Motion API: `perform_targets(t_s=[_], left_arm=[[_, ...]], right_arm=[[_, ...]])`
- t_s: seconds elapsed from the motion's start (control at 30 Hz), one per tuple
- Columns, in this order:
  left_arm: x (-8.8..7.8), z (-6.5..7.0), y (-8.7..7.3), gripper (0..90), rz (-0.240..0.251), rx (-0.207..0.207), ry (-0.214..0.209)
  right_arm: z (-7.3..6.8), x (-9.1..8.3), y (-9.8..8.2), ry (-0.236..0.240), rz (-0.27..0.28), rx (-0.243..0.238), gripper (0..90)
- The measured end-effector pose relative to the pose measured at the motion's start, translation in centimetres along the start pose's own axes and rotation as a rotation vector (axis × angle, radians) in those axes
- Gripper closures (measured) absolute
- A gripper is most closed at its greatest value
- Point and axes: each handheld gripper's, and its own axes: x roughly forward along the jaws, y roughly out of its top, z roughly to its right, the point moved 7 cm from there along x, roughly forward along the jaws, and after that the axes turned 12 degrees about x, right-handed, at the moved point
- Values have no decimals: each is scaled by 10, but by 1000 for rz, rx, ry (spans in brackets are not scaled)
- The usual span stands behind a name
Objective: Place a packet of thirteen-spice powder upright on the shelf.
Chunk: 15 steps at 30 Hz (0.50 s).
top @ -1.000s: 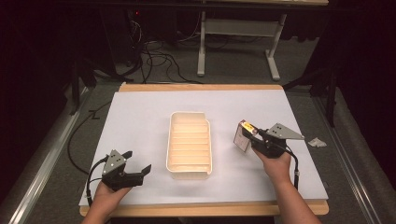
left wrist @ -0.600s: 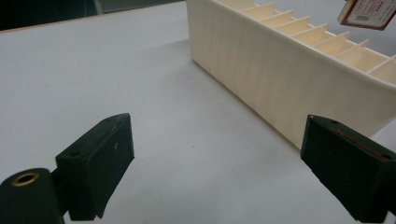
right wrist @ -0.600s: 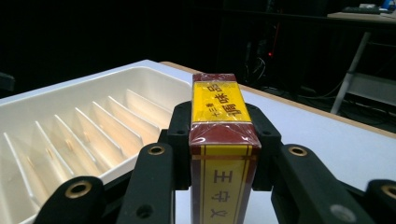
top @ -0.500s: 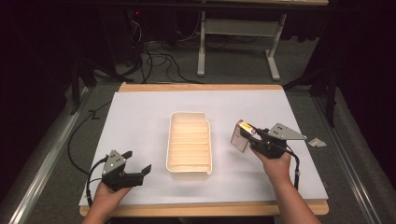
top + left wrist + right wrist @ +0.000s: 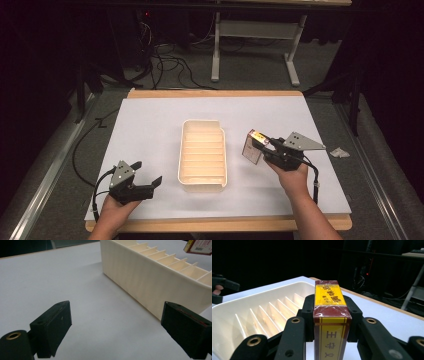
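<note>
Right gripper [image 5: 256,145] is clamped on a small maroon-and-yellow box [image 5: 251,147], one jaw on each flat side; in the right gripper view the box [image 5: 331,322] stands upright between the jaws, wrapped in clear film. It is held above the white mat, just right of the cream divided tray [image 5: 202,156], near the tray's middle, not touching it. Left gripper [image 5: 150,175] sits low at the tray's near-left corner, jaws spread wide, nothing between them, tray wall [image 5: 140,282] just beside the right jaw.
</note>
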Motion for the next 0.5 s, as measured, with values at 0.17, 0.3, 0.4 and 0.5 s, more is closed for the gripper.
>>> perform_targets(t_s=[0.17,0.3,0.4,0.5], left_arm=[[0,0,0,100,-1,4,-2],[0,0,1,100,3,0,-2],[0,-1,1,100,3,2,-2],[0,-1,1,100,3,5,-3]], right_arm=[[-5,1,3,26,11,-5,693],[-9,1,5,45,17,-5,693],[-12,1,7,54,18,-7,693],[-17,2,8,72,18,-16,693]])
